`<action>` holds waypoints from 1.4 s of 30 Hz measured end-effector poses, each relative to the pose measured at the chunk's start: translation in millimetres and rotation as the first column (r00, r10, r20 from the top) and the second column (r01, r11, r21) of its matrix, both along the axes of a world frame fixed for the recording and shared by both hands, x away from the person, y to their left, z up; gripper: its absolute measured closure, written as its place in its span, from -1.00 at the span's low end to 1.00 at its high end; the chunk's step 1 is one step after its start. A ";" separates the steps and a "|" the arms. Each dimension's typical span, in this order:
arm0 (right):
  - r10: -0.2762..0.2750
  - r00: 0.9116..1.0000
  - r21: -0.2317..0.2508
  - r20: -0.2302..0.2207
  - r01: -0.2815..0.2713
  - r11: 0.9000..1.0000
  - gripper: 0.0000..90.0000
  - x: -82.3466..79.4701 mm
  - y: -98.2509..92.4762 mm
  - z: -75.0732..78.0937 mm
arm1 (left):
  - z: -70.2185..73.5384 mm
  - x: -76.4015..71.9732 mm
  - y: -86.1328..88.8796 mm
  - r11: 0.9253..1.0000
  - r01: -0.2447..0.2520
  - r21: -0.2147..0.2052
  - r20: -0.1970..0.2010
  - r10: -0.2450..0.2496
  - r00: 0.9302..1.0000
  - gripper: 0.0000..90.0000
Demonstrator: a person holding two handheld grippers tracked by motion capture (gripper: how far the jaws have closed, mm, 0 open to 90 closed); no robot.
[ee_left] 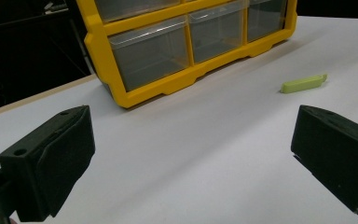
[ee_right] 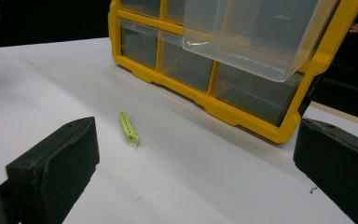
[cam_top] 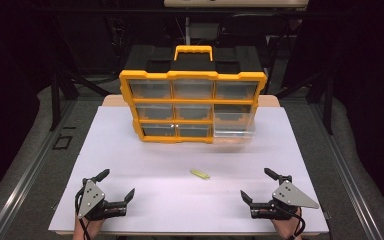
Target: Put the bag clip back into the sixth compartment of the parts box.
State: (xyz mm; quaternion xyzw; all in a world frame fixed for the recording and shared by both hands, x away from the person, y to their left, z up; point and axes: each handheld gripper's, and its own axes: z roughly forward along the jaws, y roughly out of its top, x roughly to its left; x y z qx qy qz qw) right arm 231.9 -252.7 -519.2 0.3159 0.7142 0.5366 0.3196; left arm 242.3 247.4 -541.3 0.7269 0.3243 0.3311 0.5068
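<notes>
1. Small yellow-green clip (cam_top: pixel 200 174) lying flat on the white table top (cam_top: pixel 130 150), near the middle, a little toward the near edge; untouched, nothing on it.
2. Seen in the left gripper view as a slim green bar (ee_left: pixel 304 83) on the right, beyond the right jaw; in the right gripper view (ee_right: pixel 128 128) lying left of centre, between the jaws' lines but well ahead of them.
3. Roughly between the two grippers in the high view, slightly farther than both and well apart from each.
4. Left gripper (cam_top: pixel 116 184) resting at the near left of the table, jaws spread wide, nothing between them.
5. Right gripper (cam_top: pixel 258 184) resting at the near right, jaws likewise spread wide and empty.
6. Held from below by a hand each, at the near edge.
7. Yellow-framed organizer box (cam_top: pixel 192 102) standing upright at the far middle of the table, black body behind, yellow handle (cam_top: pixel 193 51) on top.
8. Three rows of clear drawers in its front; lower right drawer (cam_top: pixel 234 127) pulled out toward the near side, the others pushed in.
9. Pulled-out drawer appearing large and clear in the right gripper view (ee_right: pixel 251 32), above the frame's lower corner.
10. Dark surroundings beyond the table.
</notes>
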 end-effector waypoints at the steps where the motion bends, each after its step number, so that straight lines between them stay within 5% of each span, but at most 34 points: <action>1: 0.003 1.000 -0.001 -0.004 -0.003 1.000 -1.00 0.8 0.2 -0.1 | 0.0 0.1 0.1 1.000 0.000 0.000 0.001 0.000 1.000 -1.00; 21: 0.047 0.995 -0.096 -0.091 -0.056 0.994 -1.00 23.5 17.9 -3.9 | -0.3 2.4 -0.3 1.000 -0.001 0.019 0.000 0.001 1.000 -1.00; 42: 0.097 0.977 -0.198 -0.192 -0.136 0.971 -1.00 55.3 44.5 -10.3 | -0.6 3.1 -0.4 1.000 -0.006 0.026 0.002 0.006 1.000 -1.00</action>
